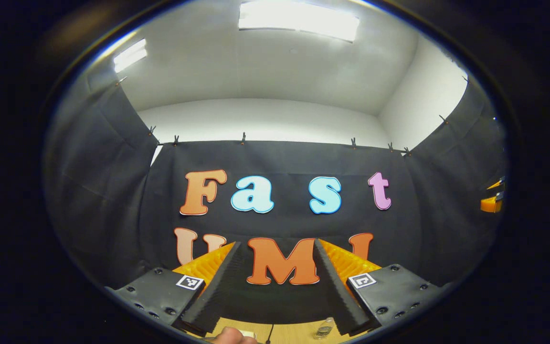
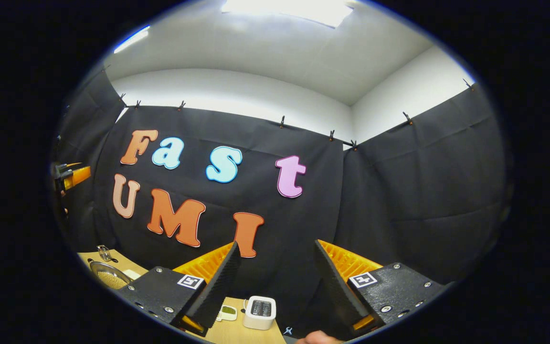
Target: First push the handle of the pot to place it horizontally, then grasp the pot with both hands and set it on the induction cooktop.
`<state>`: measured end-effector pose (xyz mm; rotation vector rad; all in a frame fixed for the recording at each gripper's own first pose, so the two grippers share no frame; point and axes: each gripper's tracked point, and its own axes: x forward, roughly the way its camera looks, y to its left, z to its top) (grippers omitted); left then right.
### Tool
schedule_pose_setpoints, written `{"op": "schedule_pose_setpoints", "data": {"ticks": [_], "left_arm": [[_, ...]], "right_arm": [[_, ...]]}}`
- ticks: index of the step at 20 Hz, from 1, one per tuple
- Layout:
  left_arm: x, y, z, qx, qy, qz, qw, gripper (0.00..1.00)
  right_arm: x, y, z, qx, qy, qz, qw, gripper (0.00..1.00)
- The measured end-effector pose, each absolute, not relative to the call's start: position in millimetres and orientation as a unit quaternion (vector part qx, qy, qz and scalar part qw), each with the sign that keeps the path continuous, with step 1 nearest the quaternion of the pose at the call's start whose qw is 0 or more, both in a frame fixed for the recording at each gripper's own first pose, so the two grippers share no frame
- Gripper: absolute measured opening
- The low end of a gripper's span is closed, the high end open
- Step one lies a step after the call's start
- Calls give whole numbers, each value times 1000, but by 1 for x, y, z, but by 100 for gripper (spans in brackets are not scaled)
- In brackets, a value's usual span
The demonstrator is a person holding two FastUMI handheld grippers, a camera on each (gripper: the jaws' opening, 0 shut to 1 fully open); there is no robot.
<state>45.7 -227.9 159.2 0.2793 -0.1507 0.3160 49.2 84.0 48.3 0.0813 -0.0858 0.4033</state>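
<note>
Both claws are raised and aimed at the booth's black cloth wall, well above the light wooden worktop (image 2: 251, 334). In the left gripper view the left claw (image 1: 275, 277) stands spread, nothing between its fingers; the right claw (image 1: 492, 198) shows far off at 3 o'clock. In the right gripper view the right claw (image 2: 275, 282) is likewise spread and empty, with the left claw (image 2: 72, 177) at 9 o'clock.

The round metal pot (image 2: 108, 276) sits at 8 o'clock in the right gripper view, half cut off at the edge; whether the small wire piece just behind it is its handle cannot be told, and no cooktop can be made out. A small white box-shaped appliance with a dark top (image 2: 259, 311) stands at 6 o'clock.

The task seems not yet begun. The risk lies in bringing the claws down with the pot barely in sight: a push that meets the pot's wall rather than its handle could slide it, or tip whatever is in it, and an uneven two-sided grasp could tilt it.
</note>
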Motion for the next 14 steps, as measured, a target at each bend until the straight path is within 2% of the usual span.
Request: {"op": "schedule_pose_setpoints", "data": {"ticks": [1, 2, 3, 6, 14], "left_arm": [[45, -229, 160, 139, -76, 159, 974, 94], [45, -230, 160, 138, -79, 160, 974, 94], [45, -229, 160, 137, -80, 160, 974, 94], [47, -226, 158, 134, -81, 167, 973, 94], [50, -222, 152, 122, -85, 181, 972, 94]], "right_arm": [[49, 84, 50, 39, -45, 200, 978, 95], [49, 85, 50, 38, -46, 199, 978, 92], [49, 86, 50, 36, -47, 200, 978, 95], [48, 88, 55, 36, -52, 204, 977, 93], [49, 92, 58, 36, -58, 209, 976, 95]]}}
